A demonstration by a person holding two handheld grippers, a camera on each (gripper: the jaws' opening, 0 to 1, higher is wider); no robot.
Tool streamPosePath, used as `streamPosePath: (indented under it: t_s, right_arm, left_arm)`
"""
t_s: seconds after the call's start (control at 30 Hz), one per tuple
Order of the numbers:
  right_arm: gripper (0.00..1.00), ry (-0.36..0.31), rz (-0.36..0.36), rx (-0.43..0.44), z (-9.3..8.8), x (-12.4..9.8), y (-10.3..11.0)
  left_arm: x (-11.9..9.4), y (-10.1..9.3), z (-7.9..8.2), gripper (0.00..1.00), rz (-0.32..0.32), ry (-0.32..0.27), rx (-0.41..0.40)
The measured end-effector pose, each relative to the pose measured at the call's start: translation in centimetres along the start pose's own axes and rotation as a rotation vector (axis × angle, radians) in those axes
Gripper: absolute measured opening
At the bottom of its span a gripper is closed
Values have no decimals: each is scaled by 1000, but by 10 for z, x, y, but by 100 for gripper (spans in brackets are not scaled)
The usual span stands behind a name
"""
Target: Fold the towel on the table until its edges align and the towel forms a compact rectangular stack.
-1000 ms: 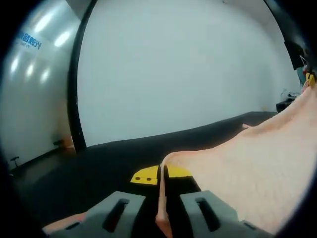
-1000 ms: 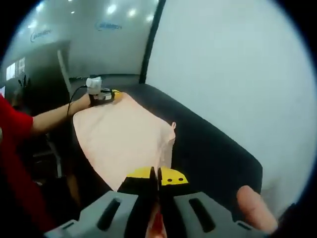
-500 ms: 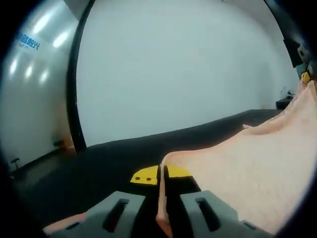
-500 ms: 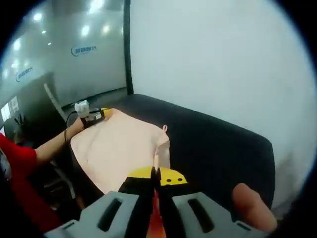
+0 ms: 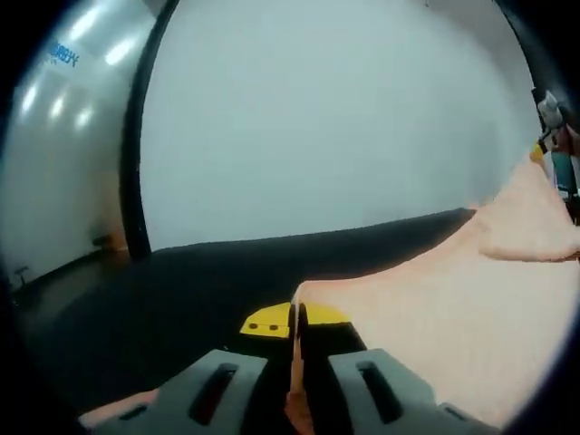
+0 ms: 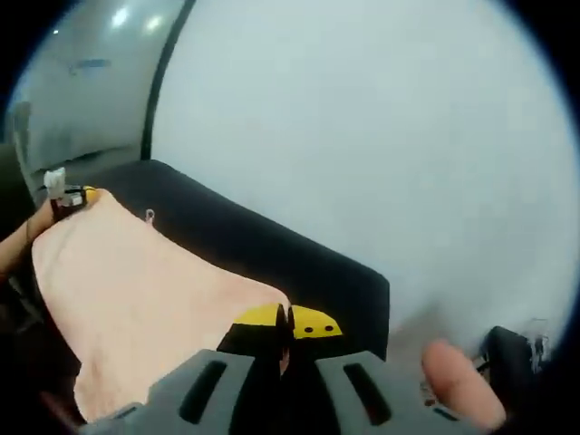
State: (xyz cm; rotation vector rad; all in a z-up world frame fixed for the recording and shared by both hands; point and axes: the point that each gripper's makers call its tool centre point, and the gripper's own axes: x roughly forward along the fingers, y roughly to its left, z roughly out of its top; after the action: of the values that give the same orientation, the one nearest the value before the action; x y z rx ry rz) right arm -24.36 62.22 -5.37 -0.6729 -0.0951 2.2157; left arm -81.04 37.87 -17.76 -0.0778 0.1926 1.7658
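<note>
- Peach towel [image 5: 453,308] edge is pinched between the yellow-tipped jaws of the left claw [image 5: 295,319].
- The right claw [image 6: 284,322] is clamped on another edge of the towel [image 6: 136,290].
- The towel is spread over the black table [image 6: 299,263], against the white wall [image 5: 317,118].

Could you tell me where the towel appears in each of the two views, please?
Left gripper view: the towel spreads from the left claw toward the right edge.
Right gripper view: it spreads from the right claw toward the left edge.
Shared landmark: the black table, behind the towel in both.
</note>
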Motion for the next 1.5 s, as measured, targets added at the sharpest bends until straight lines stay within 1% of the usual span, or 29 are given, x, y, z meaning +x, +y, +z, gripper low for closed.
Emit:
streamPosePath:
  t_s: [0.1, 0.13, 0.2, 0.23, 0.27, 0.33, 0.43, 0.5, 0.53, 0.57, 0.6, 0.63, 0.67, 0.7, 0.77, 0.8, 0.87, 0.93, 1.0, 1.03, 1.07, 1.1, 1.17, 1.23, 1.3, 1.33, 1.4, 1.47, 1.5]
  right_arm:
    - [0, -2, -10, 42, -13, 20, -14]
    - [0, -10, -9, 55, -16, 24, -15]
    - [0, -30, -8, 76, -20, 21, -9]
    - [0, -70, -3, 88, -15, 17, -5]
    - [0, -105, 3, 93, -11, 10, -3]
    - [0, -165, 7, 101, 0, -4, -5]
    - [0, -243, -17, 102, 15, -39, -13]
    - [0, -307, -23, 120, 30, -67, -18]
    - [0, -341, -35, 119, 38, -83, -22]
    - [0, -355, -83, 105, 41, -104, -27]
    - [0, -373, -106, 98, 46, -119, -31]
    - [0, -402, -108, 96, 53, -128, -33]
    - [0, -434, -105, 111, 59, -144, -33]
    - [0, -449, -93, 147, 62, -159, -32]
    - [0, -498, -84, 227, 68, -190, -32]
    - [0, -520, -80, 246, 70, -206, -33]
    - [0, -573, -88, 238, 76, -238, -32]
    - [0, -625, -117, 209, 81, -266, -34]
    - [0, -635, -126, 205, 80, -282, -37]
    - [0, -648, -118, 223, 81, -287, -42]
    - [0, -660, -83, 252, 81, -289, -40]
    - [0, -651, -59, 267, 78, -288, -40]
    - [0, -622, -42, 279, 73, -277, -43]
    - [0, -573, -25, 270, 65, -255, -40]
    - [0, -527, -7, 265, 59, -230, -36]
    - [0, -504, -3, 244, 57, -216, -35]
    - [0, -457, -15, 226, 52, -186, -36]
    - [0, -401, -34, 188, 45, -155, -39]
    - [0, -376, -39, 190, 40, -142, -41]
  left_arm:
    - [9, 11, 12, 1, 2, 17, 10]
    - [5, 10, 16, 1, -1, 17, 9]
    - [-3, 10, 30, 1, -10, 17, 10]
    - [-9, 13, 44, 1, -4, -25, 31]
    - [-17, 10, 57, 1, -10, -61, 42]
    - [-32, 10, 80, 0, 0, -105, 88]
    - [-56, 2, 108, 0, 9, -143, 105]
    - [-67, 1, 127, 0, 14, -169, 137]
    - [-75, -2, 141, 0, 22, -186, 169]
    - [-83, -6, 154, 0, 27, -202, 183]
    - [-94, -8, 171, 0, 33, -223, 193]
    - [-103, -11, 183, 0, 37, -235, 201]
    - [-112, -14, 196, 0, 42, -246, 207]
    - [-122, -16, 209, 0, 46, -268, 210]
    - [-143, -25, 230, 0, 38, -294, 218]
    - [-152, -23, 241, 0, 39, -304, 214]
    - [-174, -23, 259, 0, 44, -324, 212]
    - [-197, -25, 279, 0, 56, -355, 223]
    - [-217, -23, 295, 0, 67, -373, 241]
    - [-225, -22, 302, 0, 62, -383, 231]
    - [-232, -24, 307, 0, 38, -394, 195]
    - [-239, -24, 310, 0, 24, -394, 182]
    - [-246, -28, 312, 0, 14, -384, 193]
    - [-245, -29, 312, 0, 18, -333, 236]
    - [-231, -30, 301, 0, 46, -271, 294]
    - [-218, -25, 296, 0, 43, -237, 304]
    - [-194, -20, 288, 0, 44, -220, 293]
    - [-166, -11, 271, 0, 35, -143, 296]
    - [-152, -10, 262, 0, 21, -111, 300]
